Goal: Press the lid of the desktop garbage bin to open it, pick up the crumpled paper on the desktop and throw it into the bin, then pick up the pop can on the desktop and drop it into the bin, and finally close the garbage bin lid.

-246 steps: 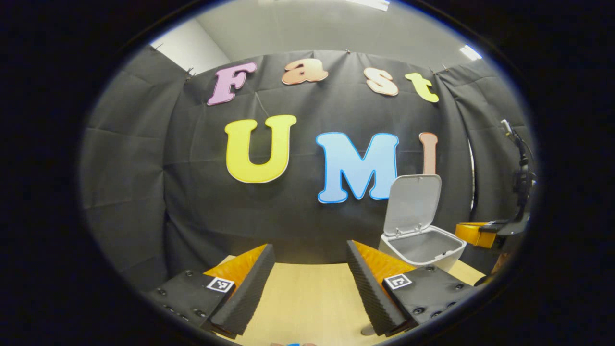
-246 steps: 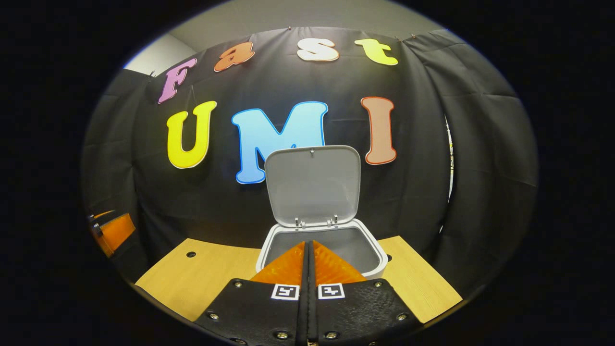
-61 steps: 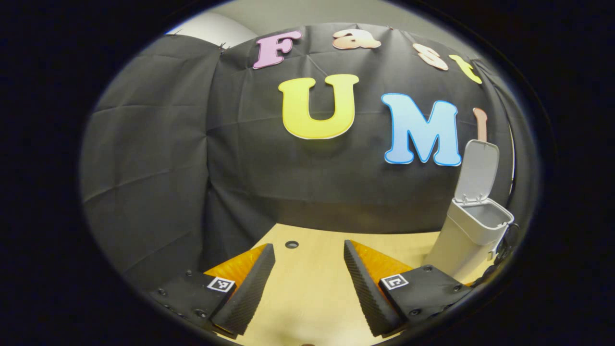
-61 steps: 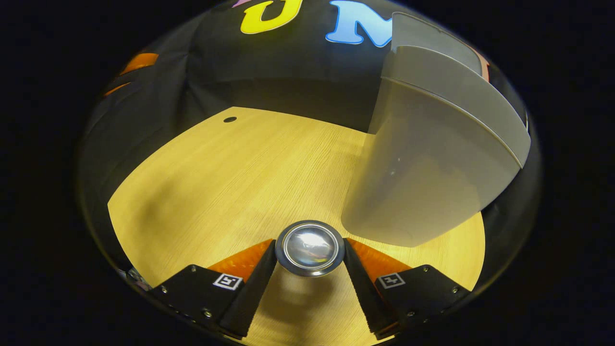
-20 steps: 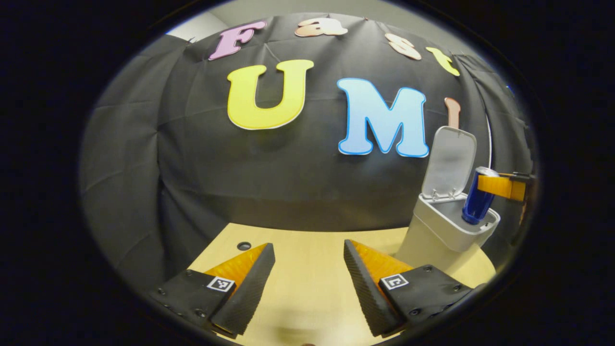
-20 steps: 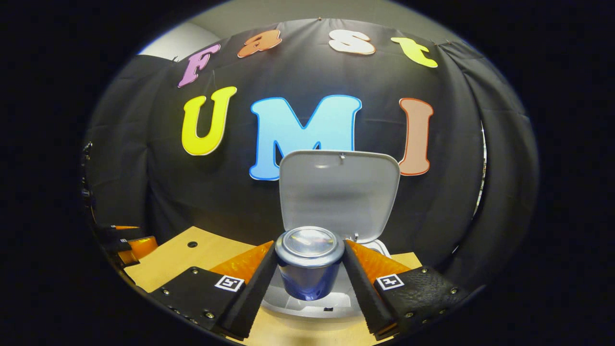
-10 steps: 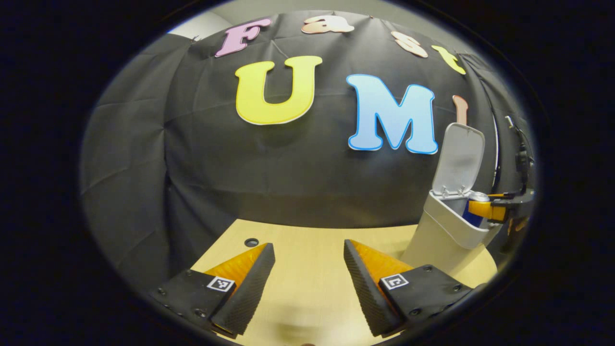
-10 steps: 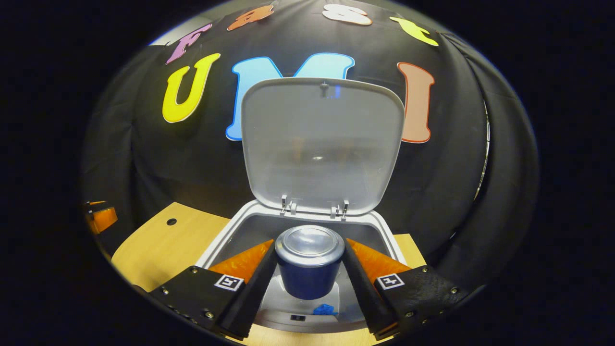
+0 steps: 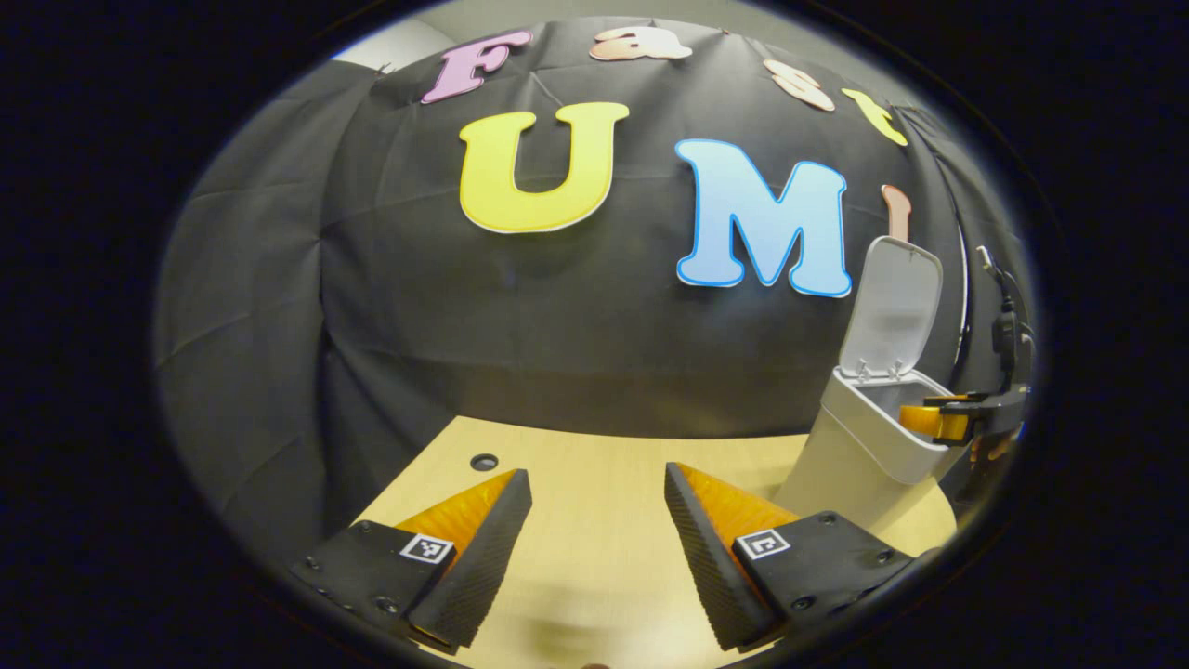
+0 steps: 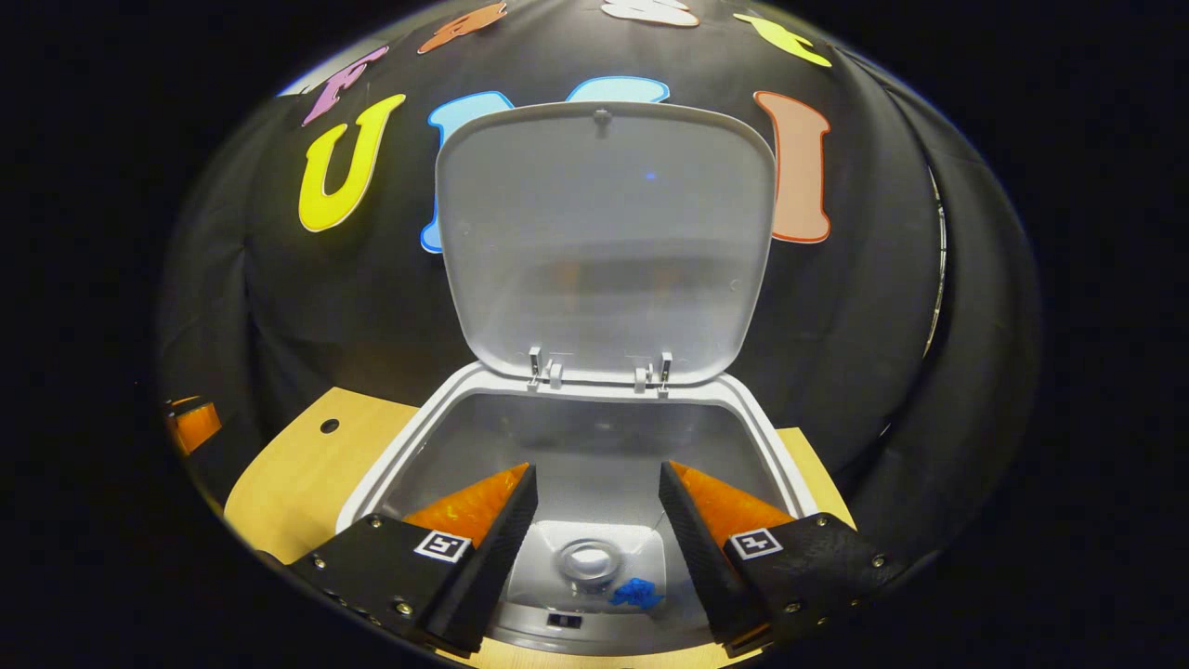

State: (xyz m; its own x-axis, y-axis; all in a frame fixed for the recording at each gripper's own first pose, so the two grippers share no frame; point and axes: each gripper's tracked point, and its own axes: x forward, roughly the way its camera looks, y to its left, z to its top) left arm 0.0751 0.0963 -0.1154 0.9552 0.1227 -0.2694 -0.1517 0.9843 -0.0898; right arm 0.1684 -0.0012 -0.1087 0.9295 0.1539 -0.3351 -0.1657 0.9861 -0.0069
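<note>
The grey bin [image 10: 409, 446] stands with its lid [image 10: 604, 242] raised upright. My right gripper [image 10: 594, 511] hangs open just above the bin's mouth. Down at the bottom of the bin the pop can [image 10: 588, 561] stands on end, top facing up, with a blue crumpled scrap [image 10: 635, 592] beside it. In the left gripper view the bin [image 9: 859, 455] sits at the right of the wooden table [image 9: 594, 465], with the right gripper's fingers [image 9: 934, 420] over its rim. My left gripper [image 9: 594, 530] is open above the table with nothing between its fingers.
A small round hole [image 9: 483, 461] marks the table's far left corner. The black cloth wall closes off the back and sides just behind the bin. The left gripper's finger [image 10: 190, 423] peeks in at the left edge of the right gripper view.
The right gripper has opened and let go of the pop can, which has dropped to the bottom of the bin. The left gripper has barely shifted.
</note>
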